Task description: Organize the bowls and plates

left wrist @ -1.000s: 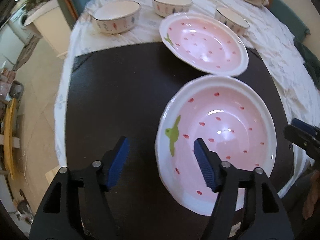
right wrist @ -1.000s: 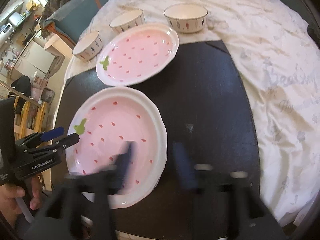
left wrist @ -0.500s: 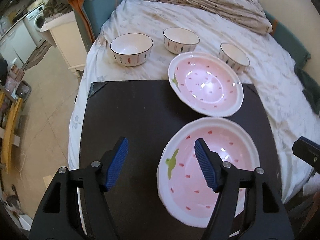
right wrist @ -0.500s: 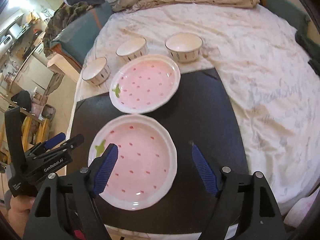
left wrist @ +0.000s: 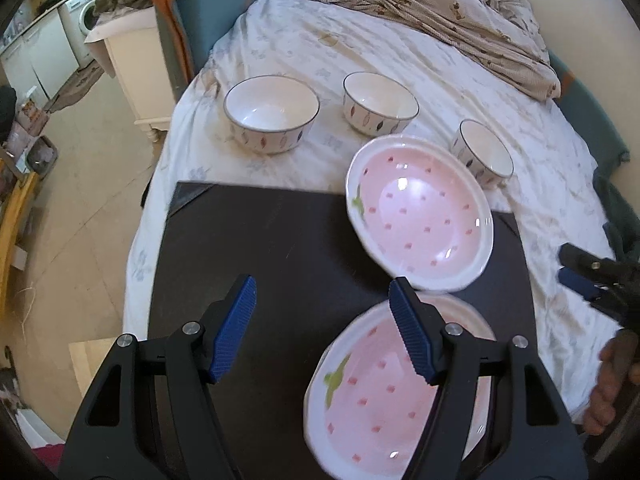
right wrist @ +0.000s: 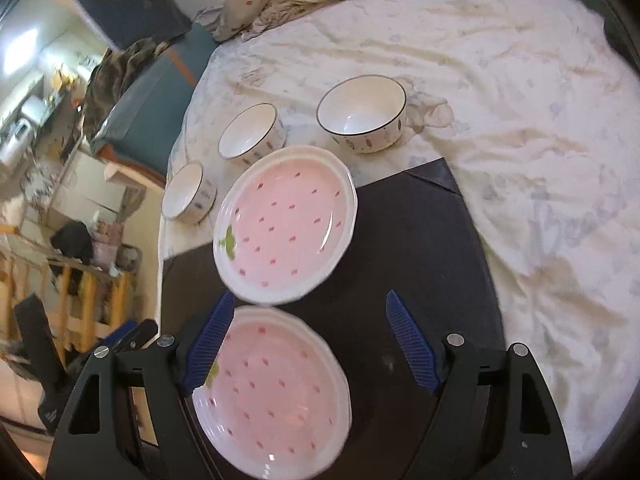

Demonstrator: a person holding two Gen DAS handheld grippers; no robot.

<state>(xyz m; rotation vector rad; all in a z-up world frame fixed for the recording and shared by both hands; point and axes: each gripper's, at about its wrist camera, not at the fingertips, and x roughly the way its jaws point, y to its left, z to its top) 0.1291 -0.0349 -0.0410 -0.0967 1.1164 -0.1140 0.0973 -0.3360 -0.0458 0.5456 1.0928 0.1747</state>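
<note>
Two pink strawberry plates lie on a black mat [left wrist: 280, 240]: the far plate [left wrist: 420, 216] [right wrist: 286, 224] and the near plate [left wrist: 384, 396] [right wrist: 276, 392]. Three white bowls stand on the bedsheet behind them: a large one [left wrist: 272, 114] [right wrist: 188, 192], a middle one [left wrist: 380, 103] [right wrist: 252, 132] and a third [left wrist: 482, 152] [right wrist: 362, 114]. My left gripper [left wrist: 322, 324] is open and empty above the mat, left of the near plate. My right gripper [right wrist: 308, 344] is open and empty above the near plate; it also shows at the right edge of the left wrist view [left wrist: 588, 276].
The mat lies on a bed with a white sheet [right wrist: 520, 120] and a crumpled patterned blanket [left wrist: 440, 12] at the back. A white bedside cabinet [left wrist: 132, 68] and floor are to the left. The mat's left half is bare.
Both grippers have pulled back and risen from the plates, so more of the bed and bowls shows. Both stay open. The plates and bowls have not moved.
</note>
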